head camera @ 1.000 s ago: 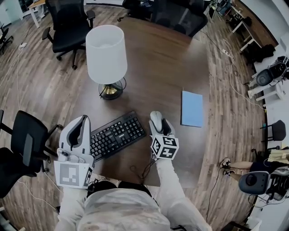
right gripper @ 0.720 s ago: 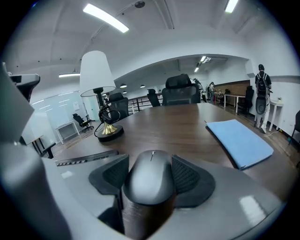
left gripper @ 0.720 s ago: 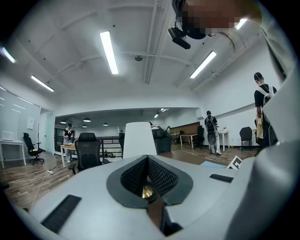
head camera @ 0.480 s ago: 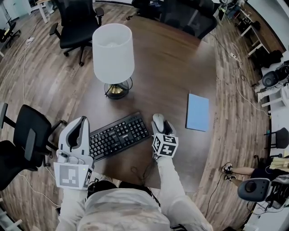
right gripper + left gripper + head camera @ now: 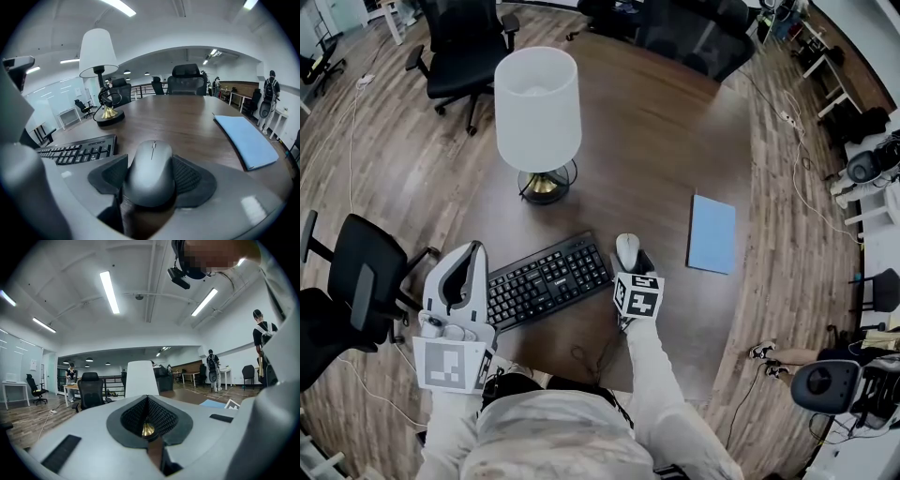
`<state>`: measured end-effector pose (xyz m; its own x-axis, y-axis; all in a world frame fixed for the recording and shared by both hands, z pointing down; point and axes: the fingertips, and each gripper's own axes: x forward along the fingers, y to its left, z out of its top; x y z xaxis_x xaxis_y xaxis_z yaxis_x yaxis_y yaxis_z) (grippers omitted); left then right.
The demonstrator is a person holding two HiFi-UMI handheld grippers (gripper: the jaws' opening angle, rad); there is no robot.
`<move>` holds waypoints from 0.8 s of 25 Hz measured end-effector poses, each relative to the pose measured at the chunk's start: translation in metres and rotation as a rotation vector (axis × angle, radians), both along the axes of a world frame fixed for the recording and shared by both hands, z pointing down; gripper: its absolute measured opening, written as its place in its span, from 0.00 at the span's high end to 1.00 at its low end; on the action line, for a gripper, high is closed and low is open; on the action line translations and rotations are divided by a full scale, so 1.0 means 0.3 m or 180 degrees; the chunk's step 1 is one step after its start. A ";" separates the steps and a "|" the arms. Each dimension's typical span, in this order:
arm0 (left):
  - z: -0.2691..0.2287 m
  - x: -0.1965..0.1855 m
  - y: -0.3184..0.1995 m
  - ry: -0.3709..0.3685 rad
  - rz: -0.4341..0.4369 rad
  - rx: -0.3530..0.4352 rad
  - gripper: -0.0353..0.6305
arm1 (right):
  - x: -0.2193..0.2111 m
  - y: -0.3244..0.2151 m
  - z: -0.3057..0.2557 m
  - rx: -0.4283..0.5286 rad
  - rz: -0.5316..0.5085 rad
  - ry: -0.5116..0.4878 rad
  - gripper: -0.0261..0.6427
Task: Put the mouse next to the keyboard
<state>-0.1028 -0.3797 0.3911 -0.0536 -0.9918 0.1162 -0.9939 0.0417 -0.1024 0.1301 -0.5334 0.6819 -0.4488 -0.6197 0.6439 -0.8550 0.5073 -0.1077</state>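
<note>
A grey mouse (image 5: 626, 250) (image 5: 151, 171) sits between the jaws of my right gripper (image 5: 630, 262) (image 5: 152, 180), which is shut on it just right of the black keyboard (image 5: 546, 280) (image 5: 79, 149). The mouse is at or just above the brown table (image 5: 656, 141); I cannot tell if it touches. My left gripper (image 5: 461, 274) (image 5: 147, 420) is held off the table's left edge beside the keyboard, pointing up and level, shut with nothing between its pads.
A white-shaded lamp (image 5: 538, 112) (image 5: 99, 61) stands behind the keyboard. A blue folder (image 5: 712, 234) (image 5: 247, 139) lies to the right of the mouse. Black office chairs (image 5: 459, 42) ring the table, and a cable (image 5: 591, 354) trails near its front edge.
The right gripper with the mouse has shifted slightly toward the keyboard's right end. The head view has drifted a little. The left gripper has stayed put.
</note>
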 end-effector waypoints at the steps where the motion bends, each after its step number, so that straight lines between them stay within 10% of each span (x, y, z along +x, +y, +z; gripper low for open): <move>1: 0.000 0.003 0.002 0.0000 0.0005 0.0000 0.94 | -0.001 0.001 0.001 -0.0003 -0.0004 0.0019 0.49; 12: -0.032 -0.004 0.034 -0.0013 0.0043 0.0086 0.94 | 0.007 0.026 -0.131 0.0235 0.0071 -0.0349 0.50; 17: -0.055 0.008 0.049 -0.0012 0.0149 0.0148 0.94 | 0.019 0.072 -0.252 0.0463 0.0164 -0.0465 0.94; 20: -0.070 0.014 0.064 -0.0013 0.0222 0.0183 0.94 | 0.015 0.110 -0.325 0.0629 0.0149 -0.0531 0.95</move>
